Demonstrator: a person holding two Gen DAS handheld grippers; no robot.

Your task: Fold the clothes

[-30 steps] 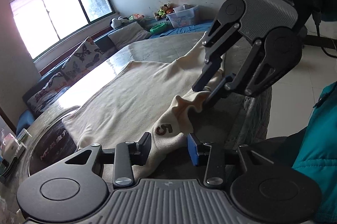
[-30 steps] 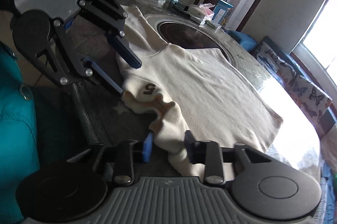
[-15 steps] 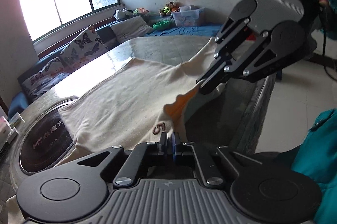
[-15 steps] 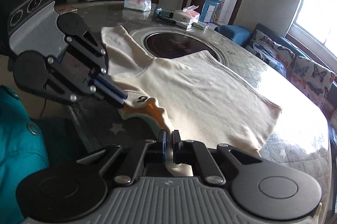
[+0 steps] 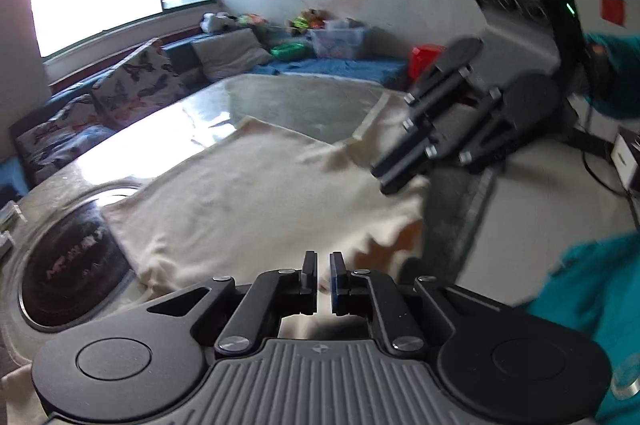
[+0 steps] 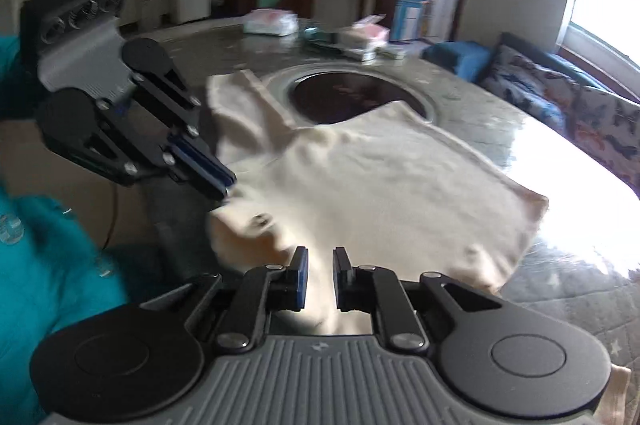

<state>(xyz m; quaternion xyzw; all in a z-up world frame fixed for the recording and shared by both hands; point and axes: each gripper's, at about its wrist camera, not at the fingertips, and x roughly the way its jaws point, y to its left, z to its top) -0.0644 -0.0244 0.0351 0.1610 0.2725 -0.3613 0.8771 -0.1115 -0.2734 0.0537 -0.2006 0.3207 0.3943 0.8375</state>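
while your left gripper (image 5: 324, 275) pinches the cream shirt (image 5: 248, 193) at its near edge, the jaws sit narrow with fabric between them, where a second ago they stood wide over that hem. your right gripper (image 6: 320, 275) has hold of the same edge further along; its jaws clamped right down half a second back and have just eased open a touch, cloth between the pads and still caught. in the left view it (image 5: 404, 169) bites the hem, and in the right view your left one (image 6: 216, 181) does the same at the corner with the small dark mark.

both tools have come up since the first frame, and the gripped edge has lifted off the table (image 5: 304, 97) with them, the orange lining showing underneath. the rest of the shirt still lies spread flat on the marble top, its far side reaching the dark round inset (image 6: 352, 97). your teal sleeve (image 6: 48, 249) is at the near side. beyond, the tissue packs (image 6: 272, 23) and the butterfly cushions (image 5: 140, 81) on the window bench are unchanged, all a bit blurred.
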